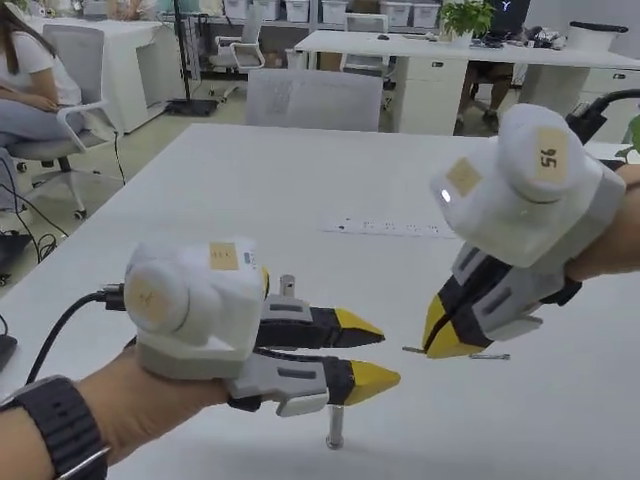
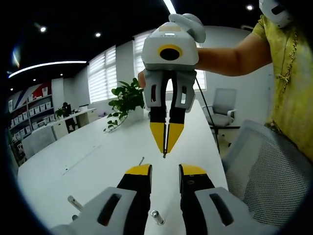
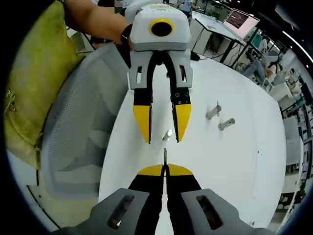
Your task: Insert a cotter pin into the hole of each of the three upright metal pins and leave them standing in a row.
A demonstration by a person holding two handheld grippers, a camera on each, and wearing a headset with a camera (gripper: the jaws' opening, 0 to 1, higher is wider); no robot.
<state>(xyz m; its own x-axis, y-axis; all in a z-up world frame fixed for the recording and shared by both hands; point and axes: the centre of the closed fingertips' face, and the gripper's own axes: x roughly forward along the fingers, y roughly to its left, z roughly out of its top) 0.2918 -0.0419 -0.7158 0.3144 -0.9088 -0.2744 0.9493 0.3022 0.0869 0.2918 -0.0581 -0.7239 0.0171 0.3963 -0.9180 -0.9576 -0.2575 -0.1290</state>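
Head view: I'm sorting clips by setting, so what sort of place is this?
Probably an open-plan office: white desks with wheeled office chairs, a potted plant, and a person seated at one.

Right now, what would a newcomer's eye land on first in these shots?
Two yellow-tipped claws face each other, tip to tip, over the white table. The left claw is open at lower left, and the right claw comes in from the right, shut on a thin cotter pin. A metal pin stands upright on the table just beneath the left claw.
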